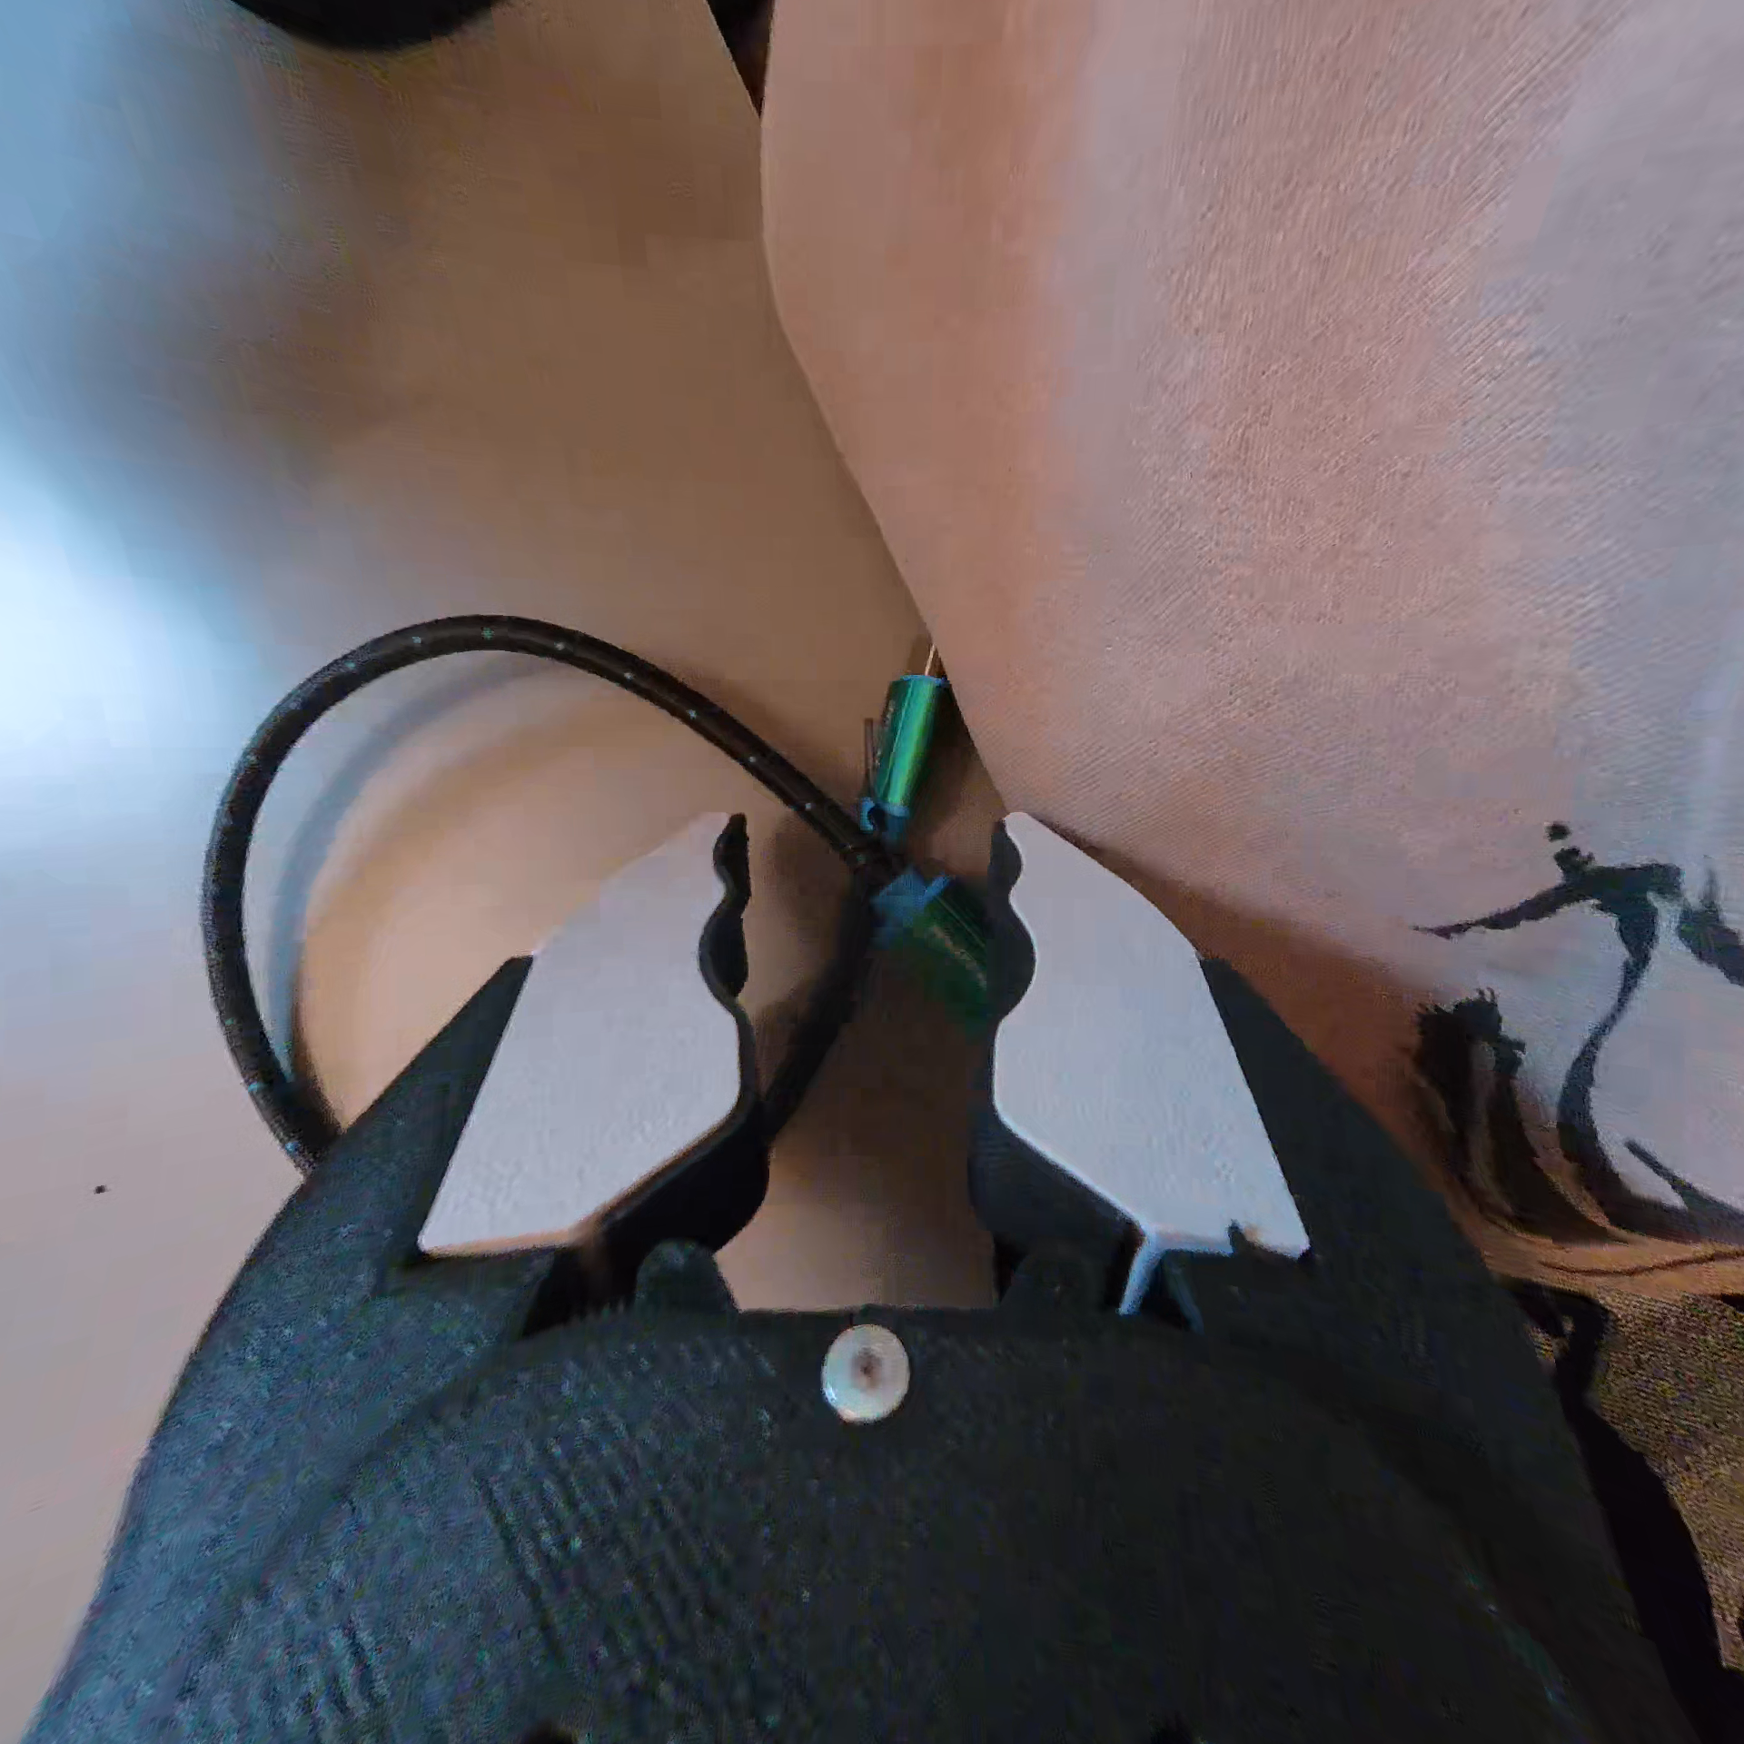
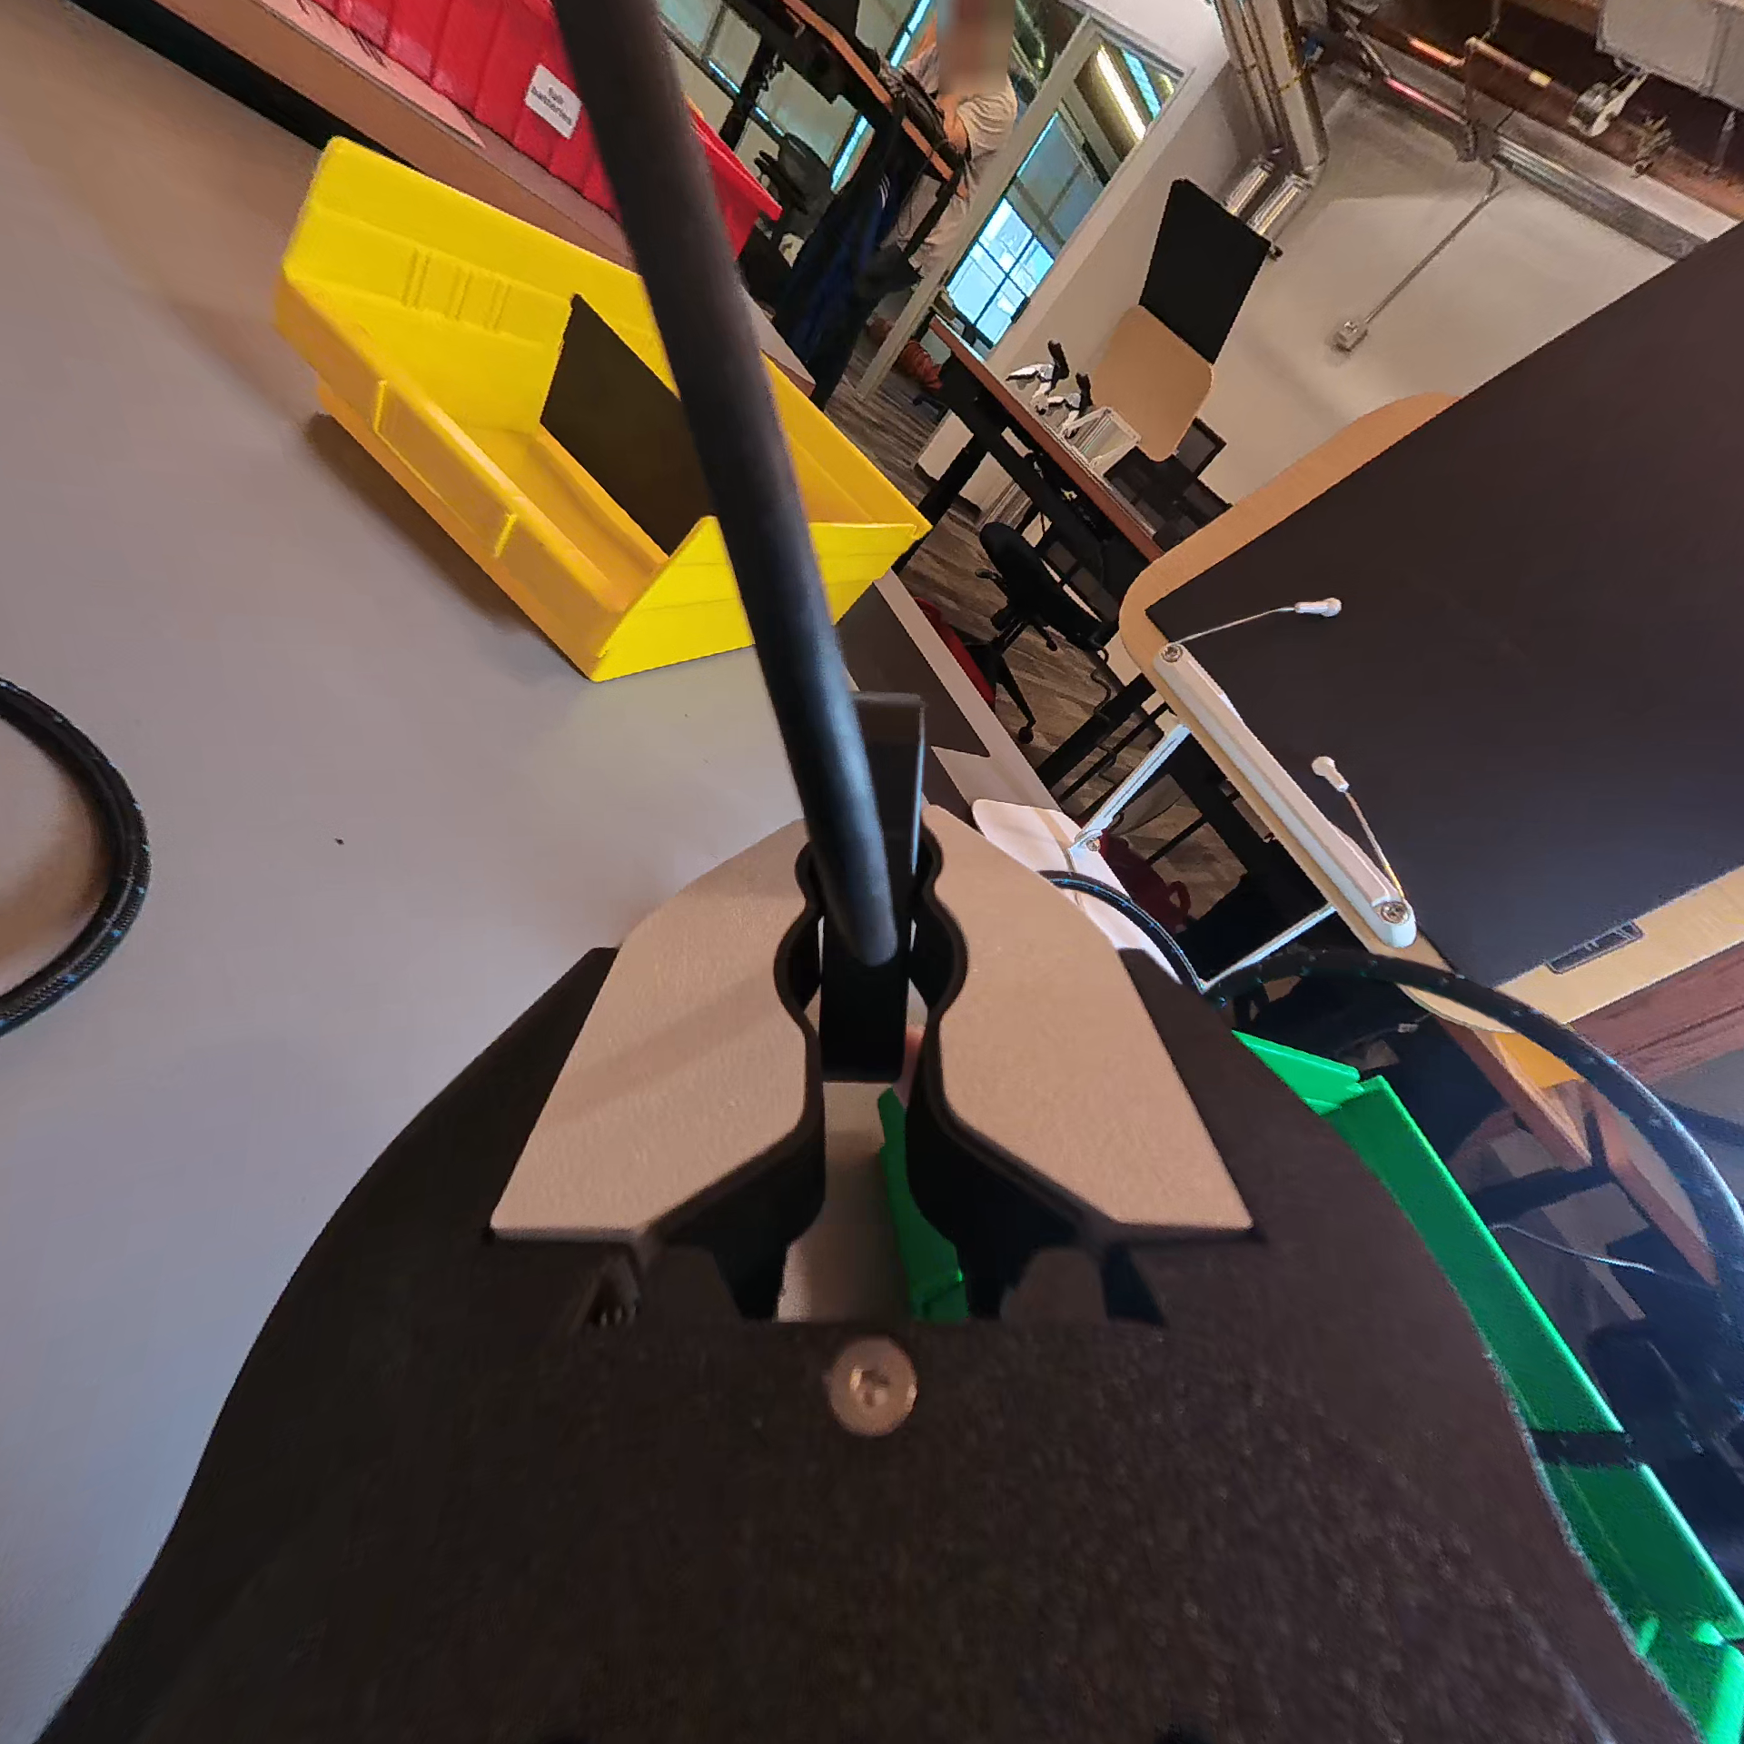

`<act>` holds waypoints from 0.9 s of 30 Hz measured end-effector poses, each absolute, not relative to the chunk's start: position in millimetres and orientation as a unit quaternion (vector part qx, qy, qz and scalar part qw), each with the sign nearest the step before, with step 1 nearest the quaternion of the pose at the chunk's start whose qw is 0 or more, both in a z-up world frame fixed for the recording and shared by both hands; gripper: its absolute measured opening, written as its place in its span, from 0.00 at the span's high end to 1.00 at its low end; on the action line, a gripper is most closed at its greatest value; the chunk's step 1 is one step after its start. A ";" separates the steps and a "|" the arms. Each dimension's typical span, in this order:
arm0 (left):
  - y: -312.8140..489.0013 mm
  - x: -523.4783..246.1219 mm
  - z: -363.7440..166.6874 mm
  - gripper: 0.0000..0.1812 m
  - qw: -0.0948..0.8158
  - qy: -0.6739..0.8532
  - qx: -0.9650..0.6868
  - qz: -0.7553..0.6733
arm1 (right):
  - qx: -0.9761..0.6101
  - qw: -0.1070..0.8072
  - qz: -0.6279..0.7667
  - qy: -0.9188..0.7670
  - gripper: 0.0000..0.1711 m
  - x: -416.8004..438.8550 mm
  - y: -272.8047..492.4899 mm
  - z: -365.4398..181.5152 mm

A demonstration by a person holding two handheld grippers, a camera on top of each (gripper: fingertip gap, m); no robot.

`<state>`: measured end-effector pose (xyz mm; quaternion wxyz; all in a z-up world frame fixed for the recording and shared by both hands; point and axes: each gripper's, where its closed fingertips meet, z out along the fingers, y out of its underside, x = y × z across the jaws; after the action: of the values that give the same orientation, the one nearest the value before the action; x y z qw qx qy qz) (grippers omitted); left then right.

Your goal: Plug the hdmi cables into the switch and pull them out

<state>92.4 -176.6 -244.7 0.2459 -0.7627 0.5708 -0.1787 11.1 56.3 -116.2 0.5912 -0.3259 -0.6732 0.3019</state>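
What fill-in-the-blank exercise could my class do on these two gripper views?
1. The right gripper is shut on a ____ plug.
2. The bin on the table is ____.
3. The left gripper is ____.
4. The braided cable ends in ____ connectors.

Missing words: black; yellow; open; green

We see a grey table [image 2: 330,755] with a yellow bin [image 2: 453,396] and a red bin [image 2: 491,66], long desks [image 2: 1038,425] beyond, tall windows [image 2: 1010,255], and white walls [image 2: 1368,255].
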 end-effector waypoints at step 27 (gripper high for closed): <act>14.3 -10.5 -257.4 0.85 0.288 0.331 -0.893 -0.099 | -0.334 0.586 0.288 -0.679 0.92 20.7 75.7 -120.7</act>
<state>-10.5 14.3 -257.4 0.2879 -0.8930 0.3314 -0.0990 20.7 75.7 -120.7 0.5865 -0.3345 -0.6793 0.2877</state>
